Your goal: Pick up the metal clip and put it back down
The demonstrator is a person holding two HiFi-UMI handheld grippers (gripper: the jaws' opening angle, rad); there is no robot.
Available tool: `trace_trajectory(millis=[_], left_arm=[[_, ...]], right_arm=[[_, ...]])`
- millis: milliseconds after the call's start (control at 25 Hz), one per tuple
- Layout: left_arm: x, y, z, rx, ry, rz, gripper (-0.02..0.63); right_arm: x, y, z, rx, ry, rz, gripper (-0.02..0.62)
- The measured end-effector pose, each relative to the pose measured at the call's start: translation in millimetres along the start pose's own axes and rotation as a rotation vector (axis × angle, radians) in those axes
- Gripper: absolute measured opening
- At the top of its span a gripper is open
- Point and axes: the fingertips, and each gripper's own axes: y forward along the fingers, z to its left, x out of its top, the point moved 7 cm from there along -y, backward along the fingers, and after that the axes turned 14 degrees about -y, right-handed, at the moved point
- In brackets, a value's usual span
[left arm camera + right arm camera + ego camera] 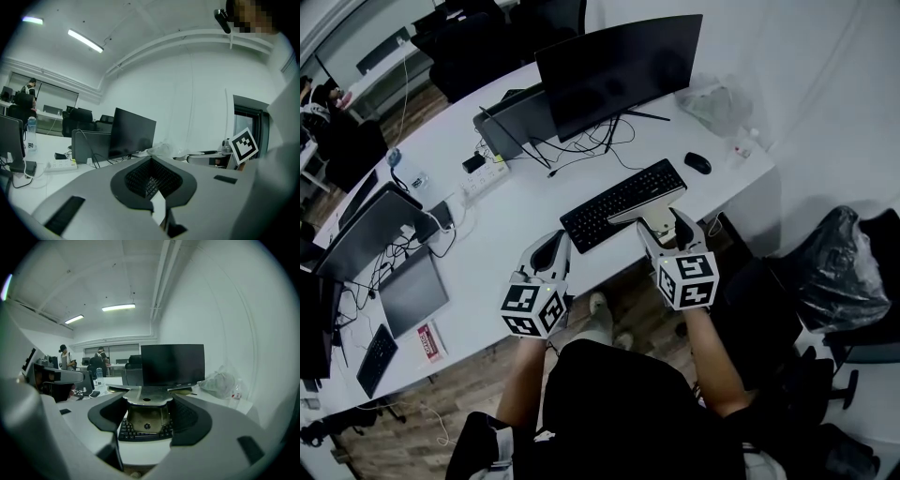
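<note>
Two handheld grippers are hovering side by side over the near edge of a white worktop (525, 202), each one carrying a cube with black-and-white square markers.

The right gripper (664, 223) is holding the metal clip (645, 208) in the air above the near right corner of a black keyboard (623, 203). The clip's long axis is running crosswise to the jaws, roughly parallel to the keyboard's near edge. Its two ends are sticking out past the jaws on either side.

In the right gripper view, the clip (146, 411) is showing a flat, silvery top plate with a small round hole, facing upward. A duller, brass-toned, box-like body is hanging beneath it, with a rivet at its centre. Which way the clip's mouth is opening cannot be told. The right jaws are standing partly apart, just wide enough for the clip's body, and their dark curved pads are pressing against its two sides.

The left gripper (555, 242) is holding nothing. Its grey jaws are meeting at the tips, leaving only a diamond-shaped opening lined with black ribbed padding (151, 178).

Further back on the worktop, a dark, glossy monitor (623, 70) is standing behind the keyboard. A small black mouse (697, 163) is lying toward the right edge.
</note>
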Motion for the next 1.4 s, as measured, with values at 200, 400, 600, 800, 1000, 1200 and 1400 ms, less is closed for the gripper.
trace_trajectory(millis=[200, 400, 600, 800, 1000, 1200, 1400], left_arm=[[9, 23, 8, 0.003, -0.006, 0.002, 0.012], [20, 46, 22, 0.011, -0.010, 0.002, 0.012], [29, 70, 38, 0.030, -0.016, 0.010, 0.012], [35, 91, 54, 0.040, -0.026, 0.023, 0.012], [42, 113, 69, 0.047, -0.037, 0.025, 0.012], [50, 130, 84, 0.048, -0.053, 0.022, 0.012], [53, 144, 106, 0.055, -0.077, 0.041, 0.012]], right_arm=[[5, 22, -11, 0.012, 0.002, 0.004, 0.301], [10, 51, -21, 0.025, 0.006, 0.009, 0.301], [15, 79, -32, 0.040, 0.007, 0.012, 0.301], [17, 106, -36, 0.059, 0.012, 0.022, 0.302], [21, 131, -36, 0.086, 0.008, 0.027, 0.301], [22, 156, -30, 0.101, 0.009, 0.051, 0.302], [24, 181, -23, 0.117, 0.001, 0.076, 0.302]])
